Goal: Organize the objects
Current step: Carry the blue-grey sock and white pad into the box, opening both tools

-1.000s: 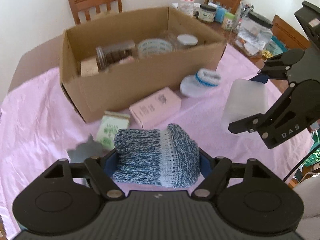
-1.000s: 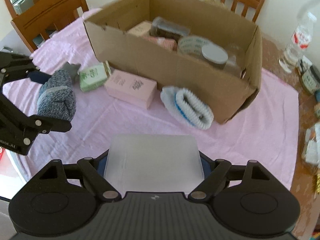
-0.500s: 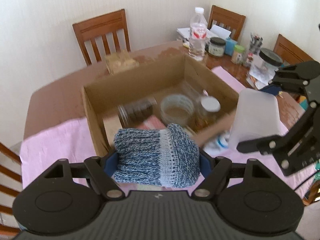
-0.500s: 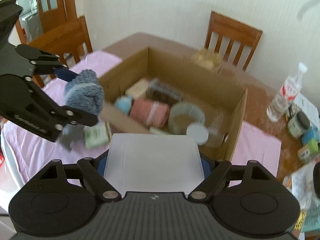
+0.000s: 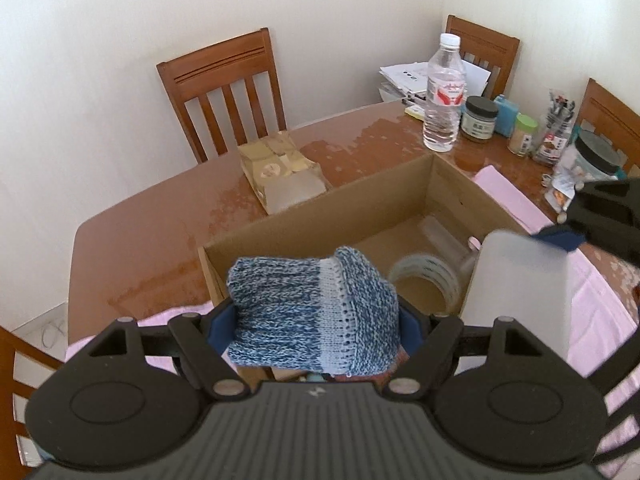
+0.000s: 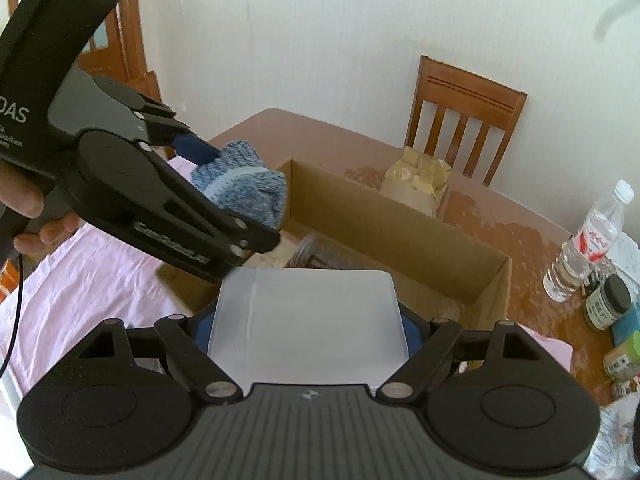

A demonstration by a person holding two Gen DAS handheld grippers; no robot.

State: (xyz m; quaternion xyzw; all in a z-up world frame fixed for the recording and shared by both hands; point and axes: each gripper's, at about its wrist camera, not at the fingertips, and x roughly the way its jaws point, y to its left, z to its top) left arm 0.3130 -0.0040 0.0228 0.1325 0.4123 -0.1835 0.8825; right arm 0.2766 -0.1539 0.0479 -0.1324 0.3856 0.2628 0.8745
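Note:
My left gripper is shut on a rolled blue-and-white knitted sock, held in the air over the near left corner of the open cardboard box. The same sock and left gripper show at the left of the right wrist view. My right gripper is shut on a frosted white plastic container, held above the box; in the left wrist view that container hangs at the right. Inside the box lie a clear round tub and a glass jar.
The box stands on a brown wooden table partly covered by a pink cloth. Behind the box sits a clear bag of packets. A water bottle, jars and papers crowd the far right. Wooden chairs ring the table.
Both grippers rose and moved forward from above the cloth to above the box, each keeping its load. The items on the cloth dropped out of view.

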